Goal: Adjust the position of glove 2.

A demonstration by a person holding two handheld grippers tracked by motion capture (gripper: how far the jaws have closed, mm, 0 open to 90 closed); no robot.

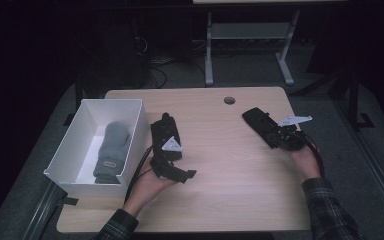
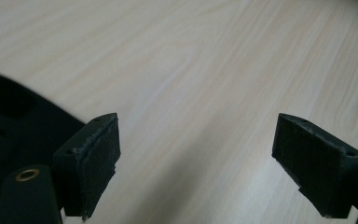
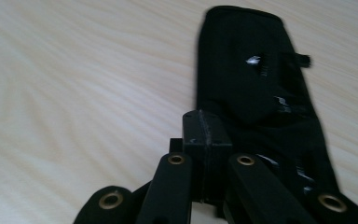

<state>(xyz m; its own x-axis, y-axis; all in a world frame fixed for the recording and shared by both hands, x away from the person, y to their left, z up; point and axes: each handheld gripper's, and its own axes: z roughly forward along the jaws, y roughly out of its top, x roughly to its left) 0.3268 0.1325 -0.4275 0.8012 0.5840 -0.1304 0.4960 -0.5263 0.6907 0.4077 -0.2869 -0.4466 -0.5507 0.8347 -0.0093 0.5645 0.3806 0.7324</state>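
From where I sit the job reads as packing gloves into the white box (image 1: 136, 131) at the left of the table (image 1: 230, 175); I judge it about half done. One grey mitten (image 1: 111, 150) already lies inside the box, cuff toward the near end. One black glove (image 1: 255, 120), as I take it to be, is still out on the bare wood at the far right, well apart from the box; it has yet to be lifted, carried left across the table and set down beside the mitten.

The right gripper (image 1: 275, 136) lies at the near end of that black glove (image 3: 247, 70); in the right gripper view its pads (image 3: 204, 135) are clenched flat together, with the glove running on beyond and beside them; whether a fold of fabric is nipped between them I cannot tell. The left gripper (image 1: 165, 121) sits just right of the box wall; in the left gripper view its jaws are released, spread wide over bare wood with nothing between them.

Count: one box; one grey mitten; one black glove; two grippers, one in each hand.
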